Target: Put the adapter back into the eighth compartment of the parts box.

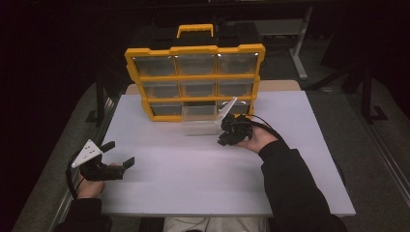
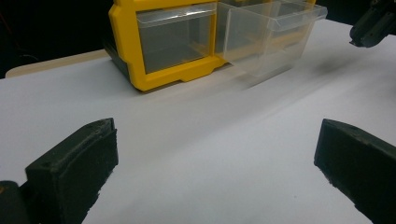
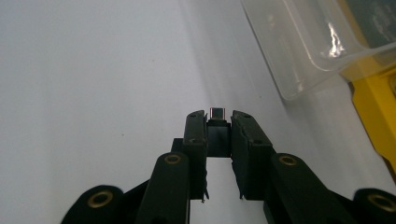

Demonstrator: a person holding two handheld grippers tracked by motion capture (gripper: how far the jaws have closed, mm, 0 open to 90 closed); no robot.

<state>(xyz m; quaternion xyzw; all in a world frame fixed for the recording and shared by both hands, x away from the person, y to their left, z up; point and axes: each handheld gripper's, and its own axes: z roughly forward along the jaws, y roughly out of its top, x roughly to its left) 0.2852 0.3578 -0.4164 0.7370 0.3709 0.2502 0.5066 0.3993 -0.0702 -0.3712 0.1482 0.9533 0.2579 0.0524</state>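
Right gripper [image 3: 218, 122] clamps a small black metal-tipped plug [image 3: 217, 115] beside the pulled-out clear plastic drawer [image 3: 303, 42] (left gripper [image 1: 116, 157] gapes, empty).

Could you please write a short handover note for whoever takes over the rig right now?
Right gripper: shut on a small black adapter with a metal plug tip, held above the white table, just beside the pulled-out clear drawer.
Left gripper: open, holding nothing, low over the table at the near left.
Yellow organizer stands at the far side; its bottom middle drawer is drawn out in front of it and looks empty.
Done: drawer out, adapter gripped.
Left, probably: drop the adapter into the drawer, push it shut.
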